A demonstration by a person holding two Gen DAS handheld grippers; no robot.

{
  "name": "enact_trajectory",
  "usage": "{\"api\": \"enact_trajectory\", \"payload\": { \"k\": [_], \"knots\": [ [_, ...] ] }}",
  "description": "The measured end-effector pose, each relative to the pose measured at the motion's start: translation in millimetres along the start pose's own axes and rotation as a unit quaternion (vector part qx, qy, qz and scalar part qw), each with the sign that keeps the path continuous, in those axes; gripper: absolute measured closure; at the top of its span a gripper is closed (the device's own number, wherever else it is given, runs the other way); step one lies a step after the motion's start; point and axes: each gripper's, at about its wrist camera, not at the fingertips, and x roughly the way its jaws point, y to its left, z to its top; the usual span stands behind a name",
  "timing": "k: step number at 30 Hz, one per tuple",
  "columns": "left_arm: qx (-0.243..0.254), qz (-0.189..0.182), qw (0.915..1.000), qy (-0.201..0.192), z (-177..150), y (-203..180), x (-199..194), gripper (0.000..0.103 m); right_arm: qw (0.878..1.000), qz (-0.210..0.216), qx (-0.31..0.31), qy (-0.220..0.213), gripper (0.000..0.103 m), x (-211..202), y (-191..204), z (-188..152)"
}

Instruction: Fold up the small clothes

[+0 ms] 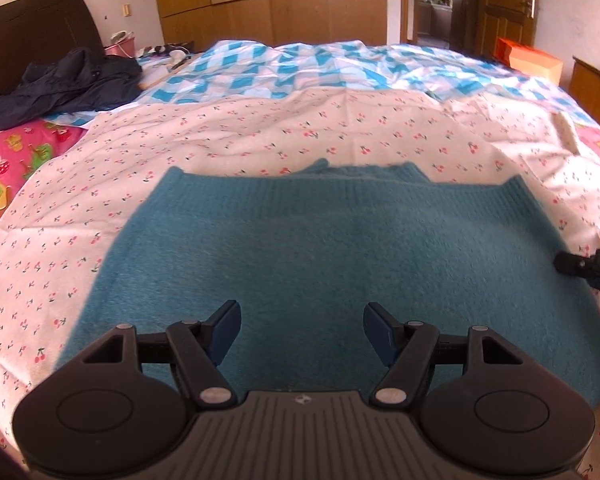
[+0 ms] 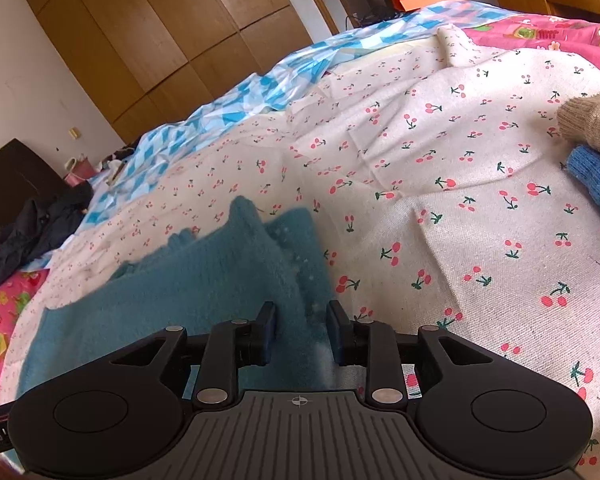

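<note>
Two grippers over a sweater on the bed

The left gripper (image 1: 302, 330) tilts down, jaws wide and empty. The right gripper (image 2: 302, 332), narrowly apart, seems clear of the flat teal sweater (image 1: 332, 264) edge on the cherry sheet (image 1: 180, 140).

In the left wrist view the teal sweater (image 1: 340, 264) runs under the left tool (image 1: 302, 334), so its near hem is hidden. The right tool (image 1: 592, 270) is cut off by the right edge, its fingers unseen. In the right wrist view a beige knit (image 2: 596, 130) and a blue knit (image 2: 598, 184) are cropped at the right edge. Items on the far bedside are too small to identify.
</note>
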Motion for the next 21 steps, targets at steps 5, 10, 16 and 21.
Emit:
{"api": "enact_trajectory", "payload": {
  "k": [5, 10, 16, 21],
  "knots": [
    [0.021, 0.004, 0.9997, 0.013, -4, -15, 8, 0.032, 1.0, 0.005, 0.007, 0.005, 0.074, 1, -3, 1],
    [0.036, 0.011, 0.9992, 0.013, -6, -22, 9, 0.032, 1.0, 0.006, 0.011, 0.01, 0.072, 3, -5, 1],
    [0.042, 0.017, 0.9988, 0.016, -6, -24, 12, 0.031, 1.0, 0.006, 0.013, 0.012, 0.071, 4, -7, 1],
    [0.051, 0.02, 0.9984, 0.014, -8, -26, 12, 0.03, 1.0, 0.004, 0.014, 0.013, 0.069, 5, -8, 1]
  ]
}}
